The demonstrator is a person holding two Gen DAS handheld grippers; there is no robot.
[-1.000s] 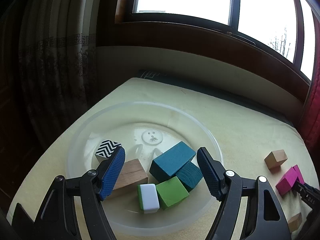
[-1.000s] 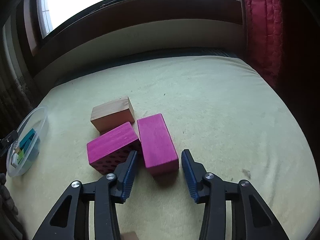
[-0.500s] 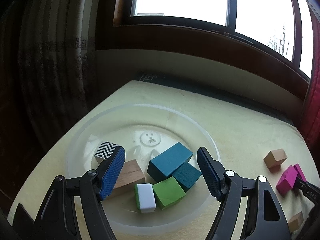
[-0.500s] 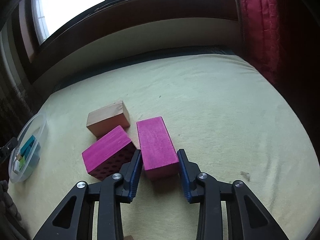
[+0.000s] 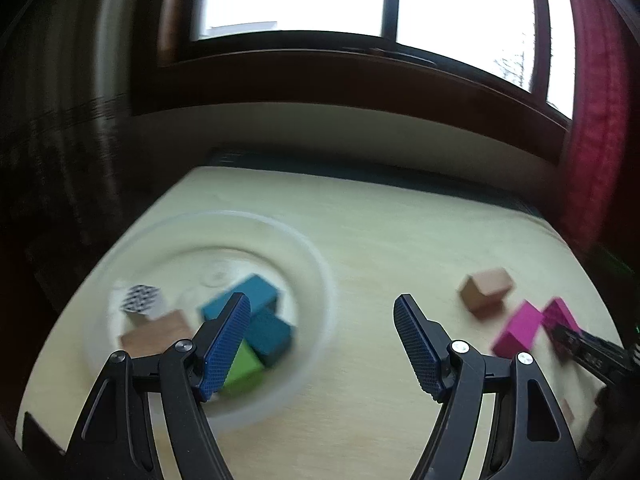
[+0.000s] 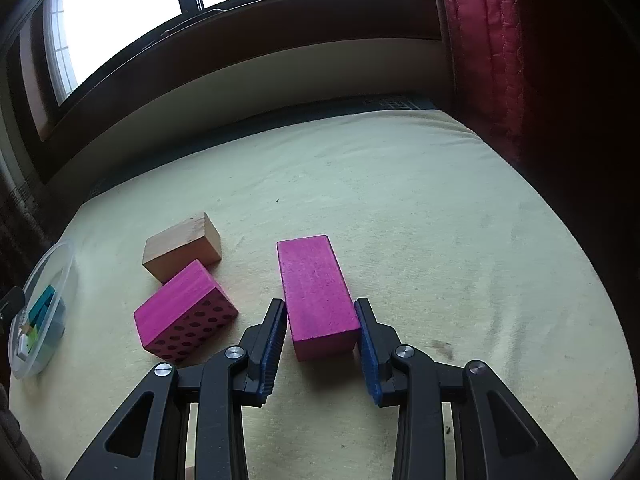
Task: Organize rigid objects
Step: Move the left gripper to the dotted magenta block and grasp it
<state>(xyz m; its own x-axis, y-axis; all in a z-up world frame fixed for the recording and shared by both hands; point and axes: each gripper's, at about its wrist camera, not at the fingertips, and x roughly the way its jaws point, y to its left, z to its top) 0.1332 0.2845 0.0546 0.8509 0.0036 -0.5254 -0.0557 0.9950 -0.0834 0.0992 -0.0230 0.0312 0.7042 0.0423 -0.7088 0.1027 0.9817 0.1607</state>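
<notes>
Right gripper (image 6: 320, 338) pinches the pink block (image 6: 318, 292) across its long sides (rigid, likely light wood); left gripper (image 5: 322, 344) spread, empty.

Matt painted wood magenta block (image 6: 318, 292); clear glossy plastic bowl (image 6: 60, 276); soft napped cloth surface (image 6: 400, 200)

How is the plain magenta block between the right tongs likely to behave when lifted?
The plain magenta block looks like painted wood: probably rigid and fairly light. Flat parallel sides suit the right tongs; gripped near one end, it might droop.
</notes>
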